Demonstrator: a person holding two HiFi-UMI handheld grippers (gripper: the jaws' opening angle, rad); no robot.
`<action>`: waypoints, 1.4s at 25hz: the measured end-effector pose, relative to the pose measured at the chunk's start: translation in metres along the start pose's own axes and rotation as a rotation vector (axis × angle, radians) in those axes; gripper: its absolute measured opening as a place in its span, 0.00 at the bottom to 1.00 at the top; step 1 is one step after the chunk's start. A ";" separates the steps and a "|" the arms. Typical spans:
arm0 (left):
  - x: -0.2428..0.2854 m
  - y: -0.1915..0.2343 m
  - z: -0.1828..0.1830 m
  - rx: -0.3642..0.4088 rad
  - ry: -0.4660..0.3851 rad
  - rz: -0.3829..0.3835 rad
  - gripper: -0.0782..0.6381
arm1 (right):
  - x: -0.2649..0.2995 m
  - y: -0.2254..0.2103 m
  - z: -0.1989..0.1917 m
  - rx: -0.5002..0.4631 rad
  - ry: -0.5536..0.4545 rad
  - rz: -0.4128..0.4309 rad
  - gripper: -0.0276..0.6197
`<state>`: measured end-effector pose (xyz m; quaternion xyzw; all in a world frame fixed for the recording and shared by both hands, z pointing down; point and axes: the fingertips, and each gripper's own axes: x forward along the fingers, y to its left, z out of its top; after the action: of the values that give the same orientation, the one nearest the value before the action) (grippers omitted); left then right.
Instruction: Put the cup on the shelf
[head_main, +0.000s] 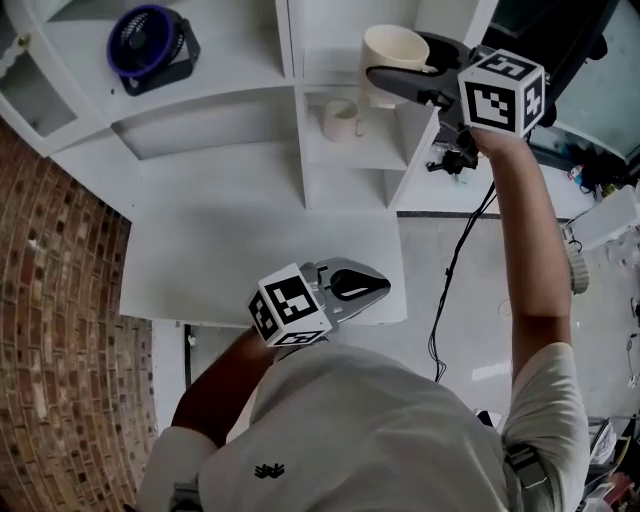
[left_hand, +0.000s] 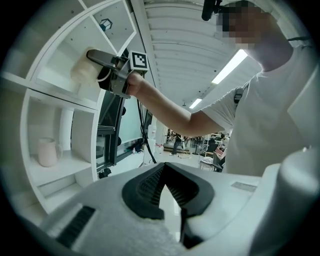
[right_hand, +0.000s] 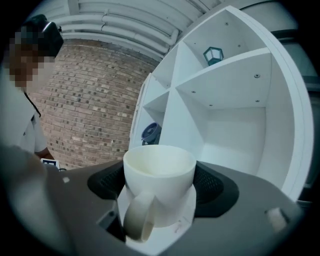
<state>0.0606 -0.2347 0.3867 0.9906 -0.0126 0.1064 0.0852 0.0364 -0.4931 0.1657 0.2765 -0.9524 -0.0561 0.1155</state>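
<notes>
A cream cup (head_main: 392, 45) with a handle (right_hand: 134, 220) sits between the jaws of my right gripper (head_main: 395, 64), which is shut on it. The cup (right_hand: 159, 172) is upright, its handle towards the camera. It is held inside an upper right compartment of the white shelf unit (head_main: 345, 152), just above the board (left_hand: 50, 89); whether it touches the board cannot be told. My left gripper (head_main: 368, 287) is low over the white table's front edge, its black pads (left_hand: 145, 187) meeting at the tips with nothing between them.
A pale pink cup (head_main: 340, 120) stands in the compartment below. A purple fan (head_main: 150, 45) lies in a left compartment, and a small teal lantern (right_hand: 213, 55) sits higher up. A white table (head_main: 250, 240) fronts the shelves, a brick wall (head_main: 60, 320) lies left, and a black cable (head_main: 450, 270) hangs right.
</notes>
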 end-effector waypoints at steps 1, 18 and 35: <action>-0.004 0.006 0.001 0.001 0.000 -0.006 0.12 | 0.006 -0.008 0.001 0.006 0.002 -0.013 0.69; -0.032 0.068 0.006 -0.007 -0.011 -0.074 0.12 | 0.076 -0.123 -0.014 0.086 0.056 -0.190 0.69; -0.050 0.083 -0.005 -0.040 -0.014 -0.093 0.12 | 0.105 -0.169 -0.032 0.201 0.098 -0.253 0.70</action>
<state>0.0071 -0.3152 0.3942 0.9889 0.0309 0.0951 0.1098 0.0448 -0.6935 0.1877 0.4067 -0.9041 0.0388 0.1255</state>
